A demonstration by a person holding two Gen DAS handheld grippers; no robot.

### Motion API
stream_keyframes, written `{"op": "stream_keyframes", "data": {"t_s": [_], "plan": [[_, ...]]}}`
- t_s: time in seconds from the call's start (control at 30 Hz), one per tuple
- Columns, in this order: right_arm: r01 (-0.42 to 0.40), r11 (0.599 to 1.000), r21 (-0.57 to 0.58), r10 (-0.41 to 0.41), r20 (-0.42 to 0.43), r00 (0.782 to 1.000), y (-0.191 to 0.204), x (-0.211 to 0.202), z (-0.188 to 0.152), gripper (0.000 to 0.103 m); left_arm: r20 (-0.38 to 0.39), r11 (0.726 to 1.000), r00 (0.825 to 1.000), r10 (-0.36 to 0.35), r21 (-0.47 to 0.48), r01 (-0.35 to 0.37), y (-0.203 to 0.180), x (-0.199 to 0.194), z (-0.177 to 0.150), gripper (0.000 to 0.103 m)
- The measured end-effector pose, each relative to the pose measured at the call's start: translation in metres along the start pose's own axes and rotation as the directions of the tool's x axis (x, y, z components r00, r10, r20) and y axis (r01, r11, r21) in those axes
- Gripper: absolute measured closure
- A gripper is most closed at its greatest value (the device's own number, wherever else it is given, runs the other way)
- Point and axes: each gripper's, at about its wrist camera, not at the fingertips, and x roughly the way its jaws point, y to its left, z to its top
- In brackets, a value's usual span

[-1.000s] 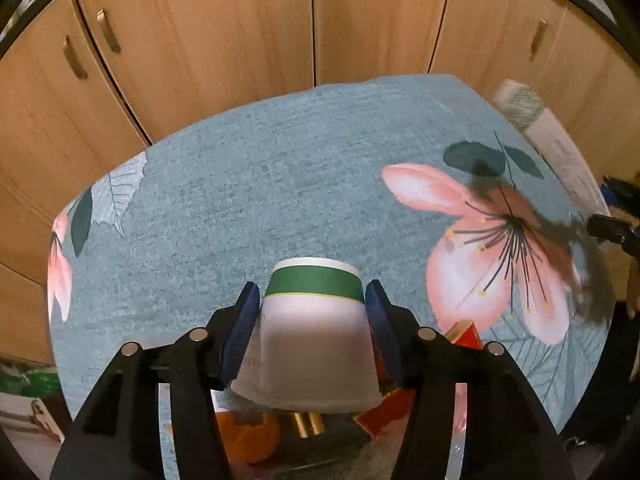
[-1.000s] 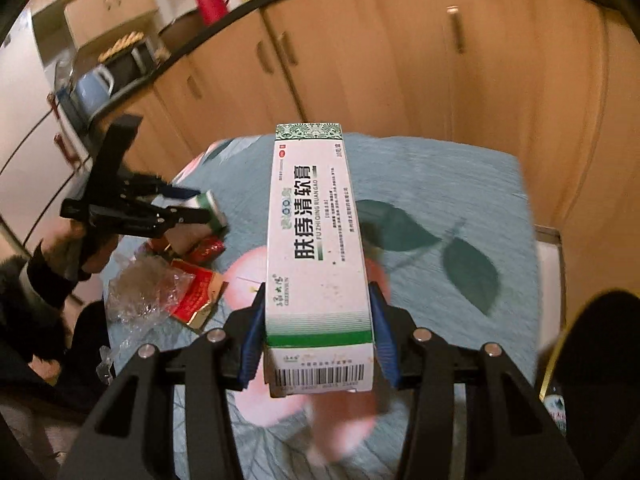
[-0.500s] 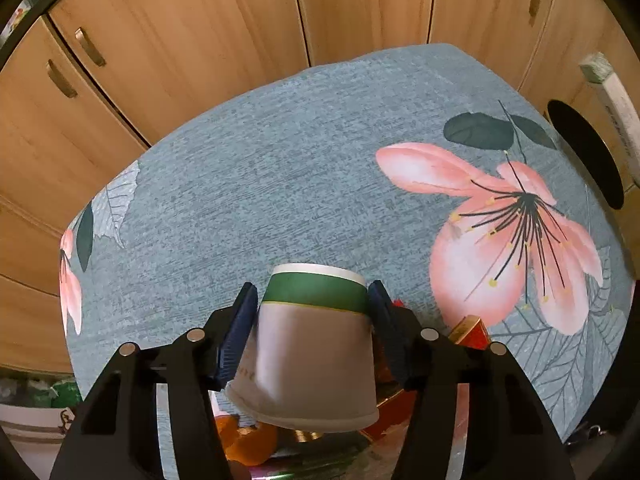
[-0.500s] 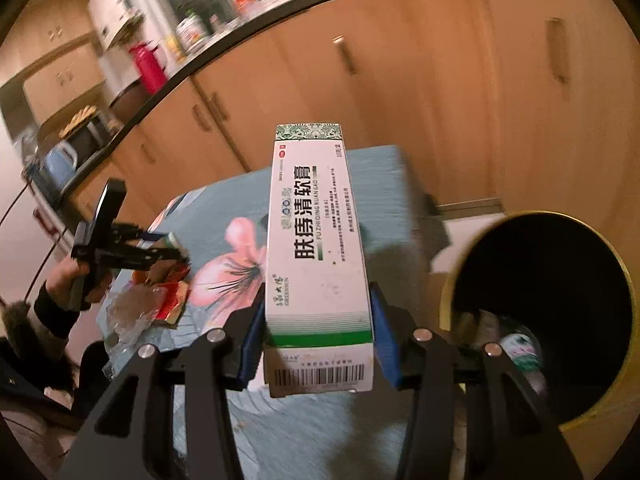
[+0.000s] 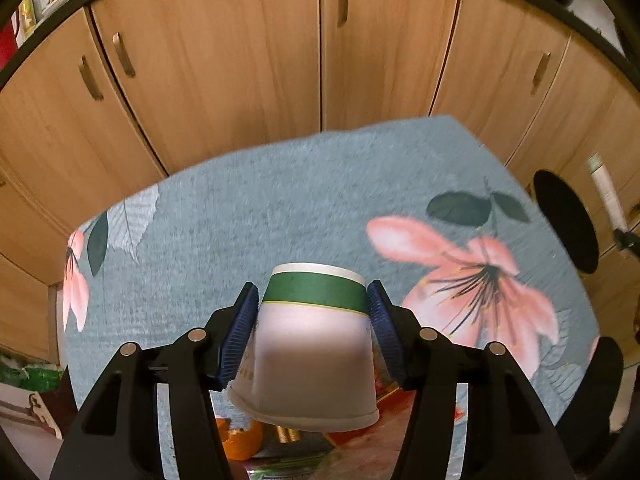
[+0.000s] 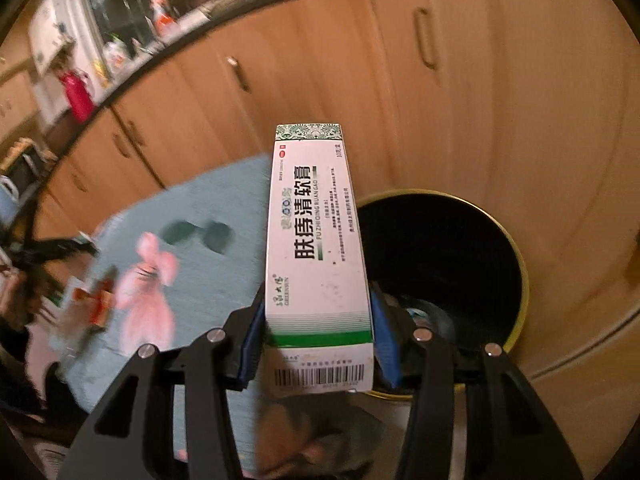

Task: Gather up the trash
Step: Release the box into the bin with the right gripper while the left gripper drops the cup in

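I read the bin (image 6: 440, 264) as the goal: it stands on the floor just off the table's (image 5: 280, 200) right edge, its open mouth just beyond and right of my right gripper (image 6: 318, 336). That gripper is clamped on the box (image 6: 318, 248) near its barcode end, long axis pointing straight ahead along the fingers, far end reaching over the bin's near rim. My left gripper (image 5: 312, 334) grips 1 upturned cup (image 5: 312, 344) above the table's near edge, well apart from the bin, so the right goes first.
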Motion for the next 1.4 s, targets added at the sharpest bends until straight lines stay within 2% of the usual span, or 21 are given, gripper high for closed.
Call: {"op": "stream_keyframes", "data": {"t_s": [0.2,0.4,0.67,0.73,0.77,0.8,0.83,0.93,1.03,1.13,1.3,1.4], "plan": [[0.127,0.991,-0.051,-0.132,-0.112,0.985,-0.016,0.019,0.006,0.055,0.058,0.999,0.998,-0.032,0.031,0.030,-0.024,-0.022,0.016,0.049],[0.155,0.987,-0.051,-0.162,-0.204,0.965,-0.028,0.047,0.004,0.055,0.093,0.994,0.991,-0.092,0.070,0.086,-0.054,-0.034,0.035,0.049],[0.181,0.980,-0.080,-0.197,-0.285,0.938,-0.034,0.084,0.001,0.055,0.104,0.973,0.978,-0.182,0.164,0.163,-0.121,-0.039,0.063,0.049],[0.211,0.973,-0.095,-0.230,-0.299,0.926,-0.035,0.091,0.000,0.051,0.105,0.965,0.974,-0.200,0.191,0.178,-0.137,-0.039,0.067,0.049],[0.217,0.971,-0.097,-0.237,-0.299,0.924,-0.036,0.093,-0.001,0.046,0.106,0.960,0.972,-0.212,0.208,0.187,-0.149,-0.039,0.070,0.049],[0.223,0.970,-0.094,-0.241,-0.288,0.927,-0.036,0.091,-0.001,0.029,0.105,0.955,0.969,-0.223,0.222,0.196,-0.159,-0.039,0.072,0.049],[0.223,0.971,-0.090,-0.240,-0.278,0.930,-0.038,0.090,-0.001,0.026,0.104,0.951,0.967,-0.231,0.233,0.203,-0.167,-0.038,0.074,0.049],[0.187,0.980,-0.071,-0.199,-0.229,0.953,-0.036,0.074,0.000,0.026,0.097,0.937,0.961,-0.258,0.269,0.224,-0.195,-0.034,0.080,0.049],[0.191,0.980,-0.057,-0.198,-0.175,0.964,-0.032,0.055,0.002,0.026,0.090,0.917,0.953,-0.289,0.313,0.249,-0.228,-0.033,0.088,0.049],[0.168,0.986,-0.021,-0.169,-0.091,0.981,-0.027,0.021,-0.004,0.026,0.080,0.897,0.945,-0.316,0.350,0.270,-0.255,-0.030,0.093,0.049],[0.139,0.990,0.011,-0.139,-0.009,0.990,-0.025,-0.020,-0.016,0.026,0.018,0.852,0.933,-0.361,0.414,0.321,-0.313,-0.007,0.098,0.049],[0.127,0.992,0.028,-0.126,-0.016,0.992,-0.028,-0.032,-0.028,0.026,-0.007,0.830,0.927,-0.374,0.443,0.338,-0.342,0.005,0.100,0.049]]}}
